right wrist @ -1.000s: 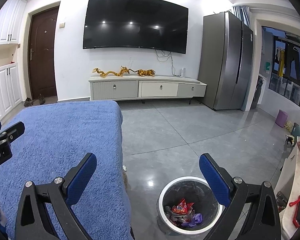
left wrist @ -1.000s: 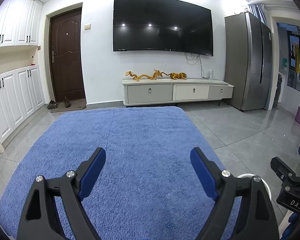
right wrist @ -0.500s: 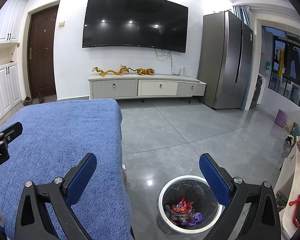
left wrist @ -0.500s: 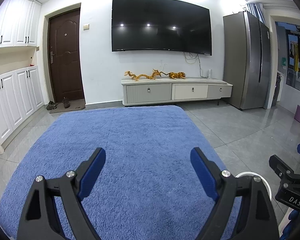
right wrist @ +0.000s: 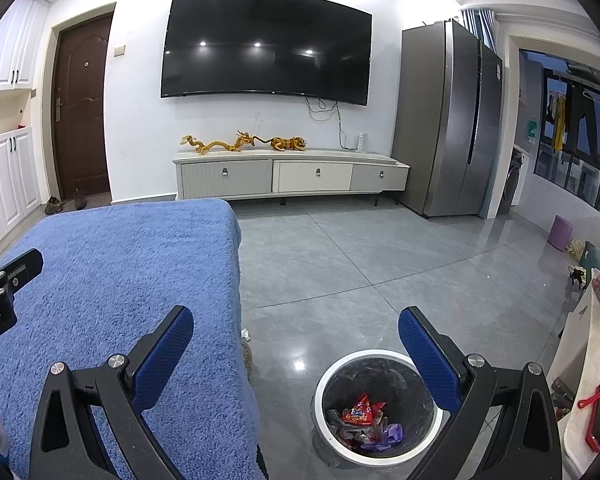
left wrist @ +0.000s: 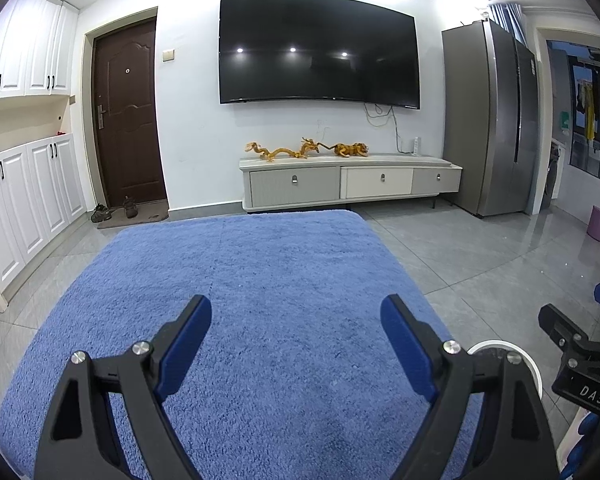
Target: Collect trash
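A white-rimmed trash bin (right wrist: 320, 392) stands on the grey floor to the right of the blue-covered table (right wrist: 120, 264). Red, purple and dark wrappers (right wrist: 364, 420) lie inside it. My right gripper (right wrist: 296, 332) is open and empty, hovering above the table's right edge and the bin. Over the blue cloth (left wrist: 260, 280) my left gripper (left wrist: 296, 320) stands open with nothing between its fingers. The bin's rim (left wrist: 496, 346) peeks out behind the left gripper's right finger. A small white scrap (right wrist: 245, 334) lies on the floor by the table edge.
A TV cabinet (right wrist: 292, 176) with golden figurines stands against the far wall under a large TV (right wrist: 266, 44). A grey fridge (right wrist: 448, 120) is at the right, a brown door (left wrist: 128, 116) and white cabinets (left wrist: 28, 200) at the left. A pale surface (right wrist: 580, 360) with a red item sits at the right.
Both views have shifted very slightly; the grippers stay open and empty over the same spots. Nothing was picked up or dropped.
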